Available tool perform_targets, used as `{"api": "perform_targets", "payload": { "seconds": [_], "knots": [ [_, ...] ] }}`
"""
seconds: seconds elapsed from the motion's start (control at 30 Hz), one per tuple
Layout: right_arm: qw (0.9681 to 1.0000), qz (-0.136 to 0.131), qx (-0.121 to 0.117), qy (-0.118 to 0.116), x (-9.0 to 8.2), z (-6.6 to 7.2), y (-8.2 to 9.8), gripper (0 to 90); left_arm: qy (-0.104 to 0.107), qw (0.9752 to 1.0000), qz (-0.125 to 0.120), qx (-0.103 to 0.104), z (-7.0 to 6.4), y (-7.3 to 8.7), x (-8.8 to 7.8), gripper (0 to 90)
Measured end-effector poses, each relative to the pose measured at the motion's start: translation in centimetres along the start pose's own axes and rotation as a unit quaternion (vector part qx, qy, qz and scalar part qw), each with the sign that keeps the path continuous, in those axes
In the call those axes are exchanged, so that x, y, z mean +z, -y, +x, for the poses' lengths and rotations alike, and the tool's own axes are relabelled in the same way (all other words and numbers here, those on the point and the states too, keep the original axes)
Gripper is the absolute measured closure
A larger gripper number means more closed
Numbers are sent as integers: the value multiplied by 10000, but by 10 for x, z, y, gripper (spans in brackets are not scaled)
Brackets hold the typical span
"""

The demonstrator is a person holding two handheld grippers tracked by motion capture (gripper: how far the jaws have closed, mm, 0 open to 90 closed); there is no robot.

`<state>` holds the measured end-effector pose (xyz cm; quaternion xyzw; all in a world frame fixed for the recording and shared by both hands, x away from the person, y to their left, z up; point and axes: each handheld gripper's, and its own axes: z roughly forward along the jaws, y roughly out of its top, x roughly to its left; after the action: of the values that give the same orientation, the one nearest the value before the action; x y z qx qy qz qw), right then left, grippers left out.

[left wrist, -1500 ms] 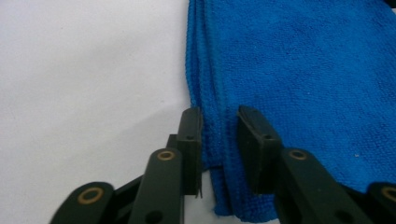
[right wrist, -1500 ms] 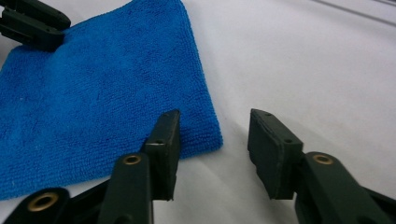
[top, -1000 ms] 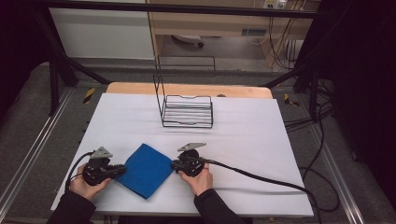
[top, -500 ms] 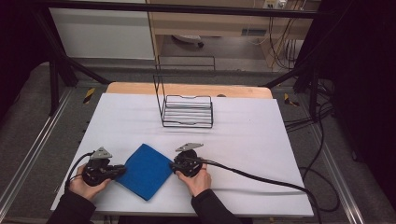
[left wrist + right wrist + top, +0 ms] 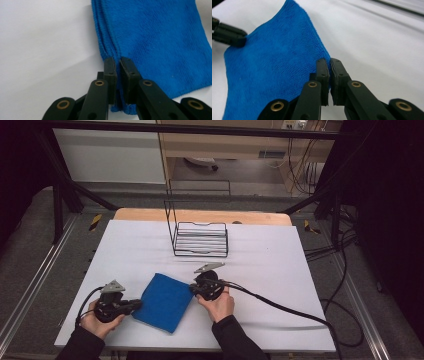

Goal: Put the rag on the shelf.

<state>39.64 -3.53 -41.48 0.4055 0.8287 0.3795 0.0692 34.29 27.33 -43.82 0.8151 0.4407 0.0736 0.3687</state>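
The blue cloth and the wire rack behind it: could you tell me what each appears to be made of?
The blue cloth looks like soft microfibre or terry: a fuzzy, matte nap and stitched, layered edges show in both gripper views. The wire rack appears to be thin metal rod with a dark, probably painted or coated finish; the high view is too distant to confirm.

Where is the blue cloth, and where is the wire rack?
blue cloth (image 5: 165,301), high view, middle of its top face.
wire rack (image 5: 200,240), high view, on its barred bottom shelf.
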Motion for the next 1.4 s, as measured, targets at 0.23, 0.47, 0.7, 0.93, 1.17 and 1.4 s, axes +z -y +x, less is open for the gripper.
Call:
{"api": "perform_targets", "payload": {
  "seconds": [0.23,0.47,0.7,0.93,1.17,1.4],
  "knots": [
    [9989,334,-255,207,-9,-23,-5,857,39,9998,-131,107,-30,-7,15,818],
    [9967,-51,-648,481,4,-42,-9,851,-204,9993,-155,258,-52,-16,33,762],
    [9947,-151,-840,571,20,-47,-1,811,-384,9987,-188,275,-52,-16,34,700],
    [9956,-627,-634,295,-7,-50,-2,565,-292,9983,-382,322,-38,-24,22,483],
    [9957,-706,-557,217,-38,-61,11,240,-148,9986,-375,356,-18,-42,16,289],
    [9968,-711,-331,175,-59,-78,38,76,-285,9985,-325,327,-8,-66,29,136]
  ]
}}
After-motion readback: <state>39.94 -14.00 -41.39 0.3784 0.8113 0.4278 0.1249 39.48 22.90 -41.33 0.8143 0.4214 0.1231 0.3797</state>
